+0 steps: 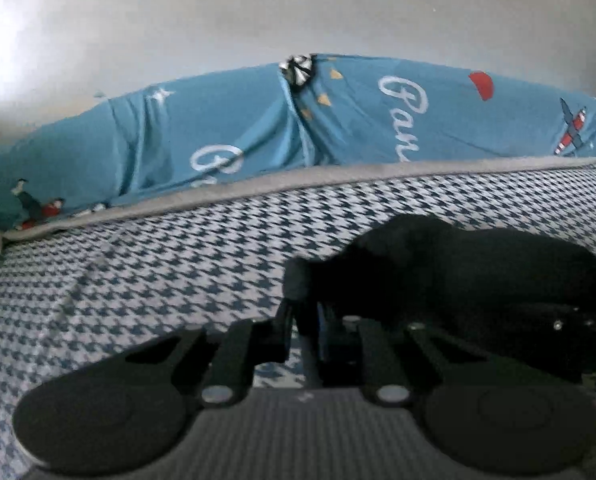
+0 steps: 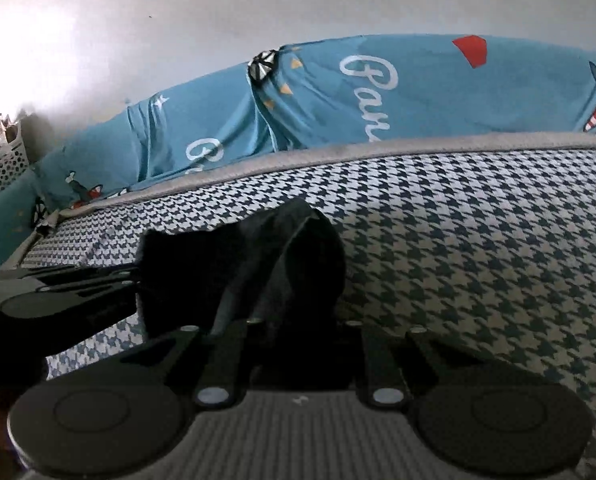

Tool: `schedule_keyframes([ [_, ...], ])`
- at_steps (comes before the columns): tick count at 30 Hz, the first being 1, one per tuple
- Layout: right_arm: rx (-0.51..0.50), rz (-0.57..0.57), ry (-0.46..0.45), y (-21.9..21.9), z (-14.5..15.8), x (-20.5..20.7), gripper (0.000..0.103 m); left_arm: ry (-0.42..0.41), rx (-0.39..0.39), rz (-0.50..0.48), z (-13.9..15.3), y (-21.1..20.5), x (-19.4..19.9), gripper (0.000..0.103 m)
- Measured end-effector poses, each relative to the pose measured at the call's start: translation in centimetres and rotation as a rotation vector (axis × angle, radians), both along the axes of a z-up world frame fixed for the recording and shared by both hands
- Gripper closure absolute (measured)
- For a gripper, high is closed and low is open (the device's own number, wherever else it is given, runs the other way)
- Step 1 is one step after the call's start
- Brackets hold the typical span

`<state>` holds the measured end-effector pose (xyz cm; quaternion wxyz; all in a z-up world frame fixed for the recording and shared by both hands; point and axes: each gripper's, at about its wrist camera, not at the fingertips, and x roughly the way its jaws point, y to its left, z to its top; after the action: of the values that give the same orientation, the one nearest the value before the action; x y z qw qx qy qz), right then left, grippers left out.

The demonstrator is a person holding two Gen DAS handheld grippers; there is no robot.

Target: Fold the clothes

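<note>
The black garment (image 1: 470, 272) is lying bunched on the houndstooth sheet (image 1: 137, 280), low and near the front of both views; in the right wrist view it (image 2: 265, 264) is rising in a rumpled hump with a fold or strap running up its middle; what kind of garment it is I cannot tell, since the dark cloth is showing no detail.

The left gripper (image 1: 306, 316) is sitting with its jaws drawn close together at the garment's left edge, and the cloth appears to be pinched between them; the right gripper (image 2: 298, 320) is buried in the dark cloth, so whether it is closed on anything I cannot tell; the left tool is also showing at the left of the right view, lying beside the garment's near corner.

Judging by this, the step in hand is taking hold of one edge with both tools, side by side, before lifting or spreading; the garment is not yet flat, so the folding proper seems hardly begun.

The next move is calling for both grips to be sure, then for the tools to be drawing apart and upward together so the cloth is opening out rather than dragging in a heap; a slack grip on the right would be letting that side drop.

Beyond the sheet a grey border (image 1: 338, 176) is running across, then a blue printed quilt (image 1: 237, 120) against a pale wall (image 1: 298, 8); a white perforated basket (image 2: 1, 160) is standing far left.
</note>
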<state>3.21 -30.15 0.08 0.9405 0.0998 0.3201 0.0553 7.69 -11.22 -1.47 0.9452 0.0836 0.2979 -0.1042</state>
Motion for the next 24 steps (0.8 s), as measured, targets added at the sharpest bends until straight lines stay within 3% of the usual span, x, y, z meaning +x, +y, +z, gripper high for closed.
schedule_keyframes([
  [5,-0.016,0.02,-0.028,1.1,0.6,0.0,0.087,0.01,-0.033,0.015,0.6,1.5,-0.4,0.092],
  [13,-0.056,-0.03,0.024,0.9,-0.3,0.4,0.087,0.181,-0.159,0.027,-1.4,4.0,1.1,0.091],
  [16,-0.048,-0.058,0.068,0.3,-1.0,0.7,0.087,0.219,-0.185,0.036,-2.0,4.4,1.6,0.081],
  [20,-0.034,-0.098,0.121,-0.5,-1.8,1.2,0.087,0.254,-0.233,0.044,-2.7,4.6,2.1,0.053],
  [24,-0.036,-0.099,0.123,-0.6,-2.1,1.0,0.087,0.271,-0.251,0.035,-3.1,4.1,2.7,0.045],
])
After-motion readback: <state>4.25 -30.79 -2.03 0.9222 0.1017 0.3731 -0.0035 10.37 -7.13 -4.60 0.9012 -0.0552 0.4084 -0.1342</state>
